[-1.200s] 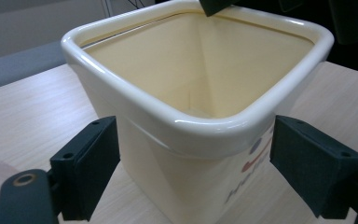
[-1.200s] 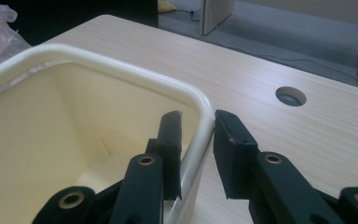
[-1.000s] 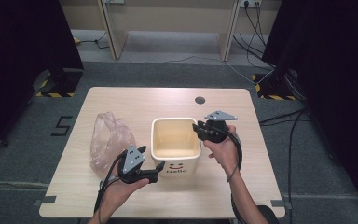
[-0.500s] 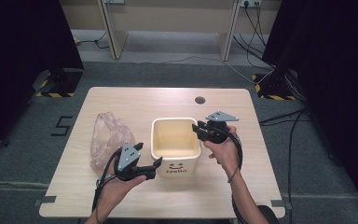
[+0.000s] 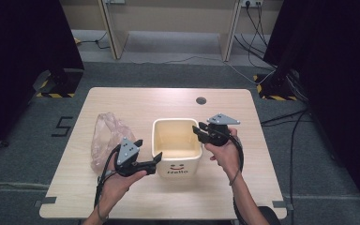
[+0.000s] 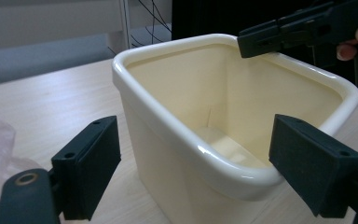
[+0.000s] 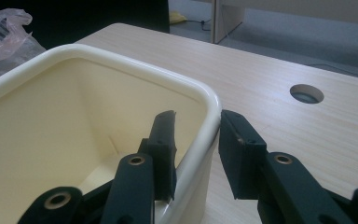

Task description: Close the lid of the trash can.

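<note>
1. Two grippers worked the cream bin (image 5: 176, 166) at mid-table; the plastic bag (image 5: 104, 138) lay just beside it, on its left.
2. Left gripper (image 5: 146, 154) had crept in vs. a sec ago, jaws apart, straddling the near rim corner.
3. Right gripper (image 5: 201, 131) stayed astride the right rim, jaws not quite clamped.
4. Looked like I was prepping a two-handed hold.
</note>
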Tool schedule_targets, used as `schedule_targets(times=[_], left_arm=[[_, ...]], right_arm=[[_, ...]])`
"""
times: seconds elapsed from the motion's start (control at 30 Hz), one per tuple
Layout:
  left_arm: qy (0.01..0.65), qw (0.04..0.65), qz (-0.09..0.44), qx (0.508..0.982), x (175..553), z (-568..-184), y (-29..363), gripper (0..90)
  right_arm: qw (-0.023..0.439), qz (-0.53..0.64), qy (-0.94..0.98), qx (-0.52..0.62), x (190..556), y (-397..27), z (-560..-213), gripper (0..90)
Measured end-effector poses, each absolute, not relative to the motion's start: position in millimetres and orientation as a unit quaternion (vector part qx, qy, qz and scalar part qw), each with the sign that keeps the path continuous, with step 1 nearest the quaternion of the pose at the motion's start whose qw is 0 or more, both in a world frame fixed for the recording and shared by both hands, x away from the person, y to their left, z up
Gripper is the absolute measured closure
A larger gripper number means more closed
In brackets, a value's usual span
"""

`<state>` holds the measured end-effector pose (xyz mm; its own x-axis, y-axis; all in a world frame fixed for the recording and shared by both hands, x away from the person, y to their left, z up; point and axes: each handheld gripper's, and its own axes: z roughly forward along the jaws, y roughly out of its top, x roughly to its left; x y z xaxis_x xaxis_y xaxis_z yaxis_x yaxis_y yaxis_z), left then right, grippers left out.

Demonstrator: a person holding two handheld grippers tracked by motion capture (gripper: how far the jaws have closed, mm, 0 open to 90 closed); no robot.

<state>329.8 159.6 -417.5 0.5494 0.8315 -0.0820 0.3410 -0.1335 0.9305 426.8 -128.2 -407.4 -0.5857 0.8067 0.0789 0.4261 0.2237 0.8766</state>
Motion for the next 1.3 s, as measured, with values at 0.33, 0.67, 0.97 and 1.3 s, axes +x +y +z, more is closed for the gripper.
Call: schedule_targets(times=[0.33,0.67,0.97,1.3], left_arm=[[0.417,0.509,0.249,0.711,334,-420,163,15.7],[0.416,0.539,0.233,0.694,323,-408,171,15.7],[0.4,0.552,0.189,0.707,307,-413,168,15.2],[0.399,0.546,0.159,0.719,299,-431,169,15.0]], right_arm=[[0.203,0.478,0.748,0.412,426,-129,-409,61.9],[0.176,0.527,0.7,0.449,418,-154,-405,43.4],[0.173,0.513,0.693,0.477,405,-195,-420,39.8],[0.165,0.491,0.705,0.485,400,-203,-442,37.8]])
